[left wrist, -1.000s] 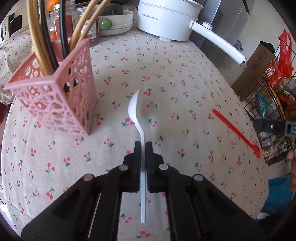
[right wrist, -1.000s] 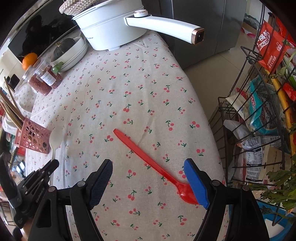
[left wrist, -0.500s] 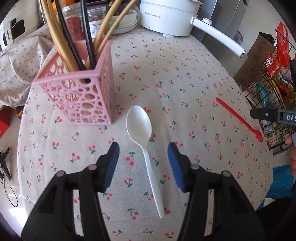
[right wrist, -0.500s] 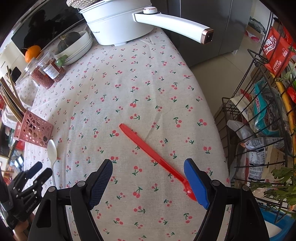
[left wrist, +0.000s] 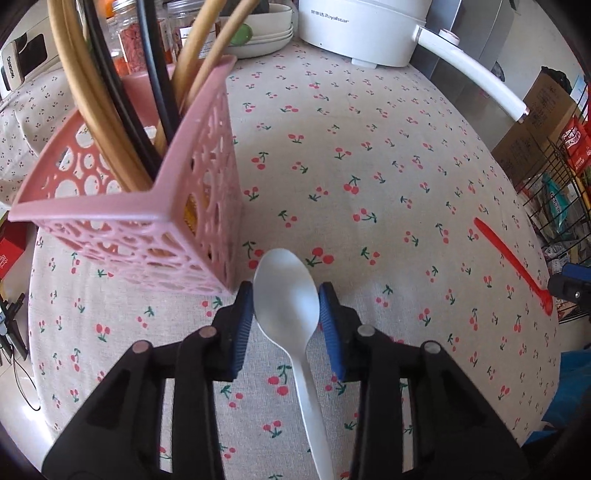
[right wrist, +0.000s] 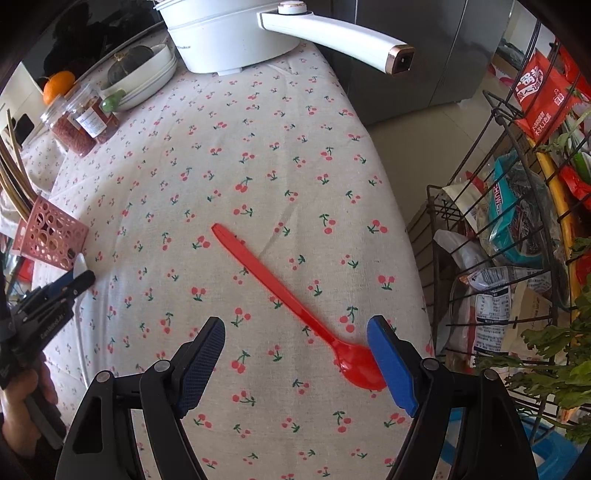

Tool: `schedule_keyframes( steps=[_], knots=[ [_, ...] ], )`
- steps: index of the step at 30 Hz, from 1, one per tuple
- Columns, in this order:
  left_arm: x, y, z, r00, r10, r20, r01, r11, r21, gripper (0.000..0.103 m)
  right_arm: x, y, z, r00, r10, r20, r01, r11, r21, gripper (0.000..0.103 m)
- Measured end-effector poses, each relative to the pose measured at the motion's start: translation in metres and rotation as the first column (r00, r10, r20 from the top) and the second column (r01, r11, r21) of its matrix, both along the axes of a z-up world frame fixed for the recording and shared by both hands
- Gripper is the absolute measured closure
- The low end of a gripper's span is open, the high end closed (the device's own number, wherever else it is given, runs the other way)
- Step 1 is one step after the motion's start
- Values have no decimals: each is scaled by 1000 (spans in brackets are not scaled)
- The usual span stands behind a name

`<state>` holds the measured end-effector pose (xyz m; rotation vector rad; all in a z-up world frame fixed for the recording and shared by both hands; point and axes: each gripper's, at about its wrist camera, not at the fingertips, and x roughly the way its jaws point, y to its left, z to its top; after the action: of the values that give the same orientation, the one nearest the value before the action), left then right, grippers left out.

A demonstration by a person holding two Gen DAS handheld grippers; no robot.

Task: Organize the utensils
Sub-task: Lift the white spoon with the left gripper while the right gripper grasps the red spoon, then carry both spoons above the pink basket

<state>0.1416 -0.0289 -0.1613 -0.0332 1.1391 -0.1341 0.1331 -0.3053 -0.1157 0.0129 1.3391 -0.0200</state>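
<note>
Several long utensils upright in pink basket (left wrist: 155,206), left jaws apparently clamping white spoon (left wrist: 286,299), right jaws apart.

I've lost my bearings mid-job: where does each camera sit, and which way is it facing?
Left wrist: on the left tongs, looking steeply down; their jaws have just been closing around the white spoon beside the pink basket.
Right wrist: on the right tongs, looking steeply down at the red spoon; jaws wide open; a hand shows at left.
Shared: red spoon, pink basket, white pot, cherry tablecloth.
</note>
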Motion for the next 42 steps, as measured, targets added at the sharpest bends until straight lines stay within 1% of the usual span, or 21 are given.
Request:
schedule_keyframes(
  steps=[3, 7, 10, 13, 14, 16, 17, 18, 22, 24, 26, 27, 30, 32, 33, 36, 39, 42],
  knots=[
    [-6, 4, 6, 1000, -5, 7, 5, 1000, -30, 66, -5, 0, -7, 999, 33, -28, -34, 998, -44, 22],
    [-22, 4, 24, 999, -40, 32, 42, 998, -56, 66, -12, 1, -16, 995, 83, -61, -89, 991, -96, 22],
    [-36, 8, 40, 996, -67, 54, 71, 994, -80, 66, -13, -5, -23, 993, 85, -82, -93, 990, -104, 23],
    [-47, 10, 51, 994, -83, 69, 90, 991, -103, 66, -11, -15, -31, 993, 60, -97, -68, 995, -78, 25],
    [-50, 12, 53, 994, -84, 73, 92, 990, -111, 66, -11, -18, -34, 994, 52, -100, -58, 997, -57, 31],
    [-54, 15, 55, 994, -79, 81, 89, 988, -129, 66, -8, -25, -40, 993, 37, -110, -40, 999, -19, 39],
    [-56, 17, 55, 994, -77, 84, 88, 986, -138, 66, -8, -27, -40, 995, 36, -90, -38, 999, -20, 47],
    [-58, 21, 56, 993, -74, 87, 87, 986, -146, 66, -7, -28, -39, 996, 39, -75, -40, 999, -15, 51],
    [-62, 27, 52, 995, -64, 77, 76, 982, -170, 66, -4, -28, -39, 998, 38, -45, -39, 999, -22, 73],
    [-64, 27, 52, 995, -62, 77, 75, 981, -177, 66, -3, -27, -38, 998, 43, -42, -44, 999, -26, 79],
    [-66, 30, 52, 995, -60, 78, 73, 980, -187, 65, -3, -26, -38, 998, 42, -39, -43, 999, -28, 94],
    [-67, 31, 54, 995, -56, 80, 71, 979, -193, 65, -5, -20, -33, 999, 39, -37, -39, 999, -17, 95],
    [-69, 34, 60, 994, -50, 95, 69, 976, -205, 65, -6, -6, -25, 997, 72, -31, -69, 994, 81, 95],
    [-69, 35, 62, 994, -47, 103, 68, 976, -209, 65, -9, 13, -20, 992, 122, -13, -120, 987, 104, 95],
    [-69, 35, 63, 993, -46, 105, 67, 975, -210, 65, -10, 20, -18, 991, 134, -5, -132, 982, 132, 95],
    [-70, 37, 64, 993, -34, 115, 59, 973, -221, 65, -12, 37, -5, 990, 135, 45, -142, 971, 193, 95],
    [-72, 44, 75, 986, -10, 166, 52, 966, -252, 65, -15, 49, 13, 983, 136, 123, -163, 956, 244, 95],
    [-75, 52, 95, 969, 20, 245, 51, 959, -278, 65, -18, 61, 28, 973, 137, 185, -179, 955, 237, 95]
  ],
)
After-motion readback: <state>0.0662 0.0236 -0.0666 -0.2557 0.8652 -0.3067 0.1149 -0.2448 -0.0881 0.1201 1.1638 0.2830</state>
